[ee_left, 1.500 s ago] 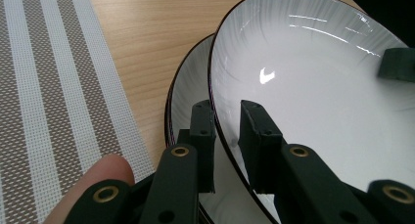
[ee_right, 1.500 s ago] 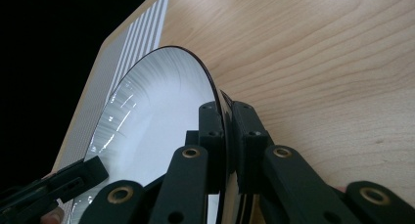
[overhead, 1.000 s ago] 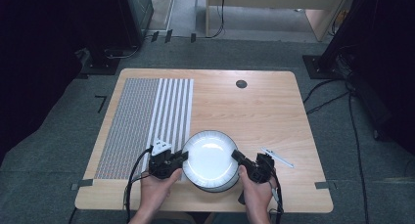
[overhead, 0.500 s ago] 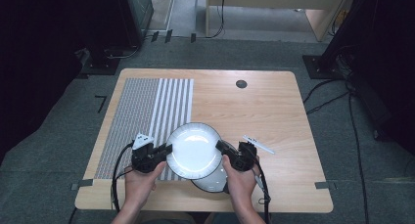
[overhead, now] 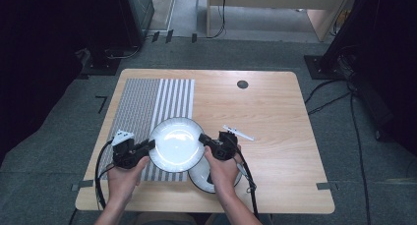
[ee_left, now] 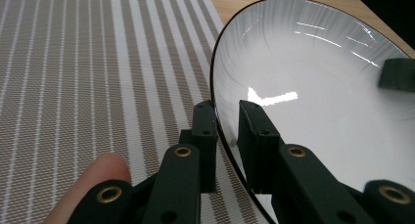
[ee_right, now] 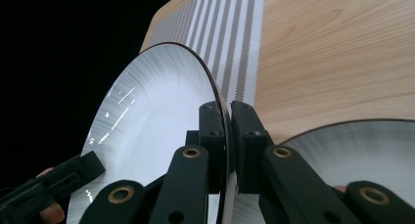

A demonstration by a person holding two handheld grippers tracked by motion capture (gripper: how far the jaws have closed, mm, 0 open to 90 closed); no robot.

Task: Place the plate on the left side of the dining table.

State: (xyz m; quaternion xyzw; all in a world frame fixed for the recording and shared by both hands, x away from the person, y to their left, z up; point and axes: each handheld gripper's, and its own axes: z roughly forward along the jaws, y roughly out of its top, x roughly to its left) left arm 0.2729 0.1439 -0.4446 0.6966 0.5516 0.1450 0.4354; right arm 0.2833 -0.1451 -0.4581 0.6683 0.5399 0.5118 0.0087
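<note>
A white plate with a dark rim (overhead: 176,144) hangs above the striped placemat (overhead: 147,104), carried between both grippers. My left gripper (overhead: 148,146) is shut on its left rim, and the left gripper view shows the plate (ee_left: 313,106) edge pinched between the jaws of that gripper (ee_left: 226,117). My right gripper (overhead: 203,138) is shut on the opposite rim; in the right gripper view the plate (ee_right: 147,136) edge runs between the jaws of that gripper (ee_right: 228,117). A second white plate (overhead: 211,178) lies on the table under my right hand, also seen as the second plate (ee_right: 362,150).
The placemat (ee_left: 73,87) covers the left half of the wooden table (overhead: 265,112). A small white utensil (overhead: 238,132) lies right of my right gripper. A dark round hole (overhead: 242,84) sits near the far edge. Cables trail from both grippers toward the table's front edge.
Both grippers have carried the upper plate to the left and slightly away from the person, off the lower plate and over the placemat. The lower plate stays where it was.
</note>
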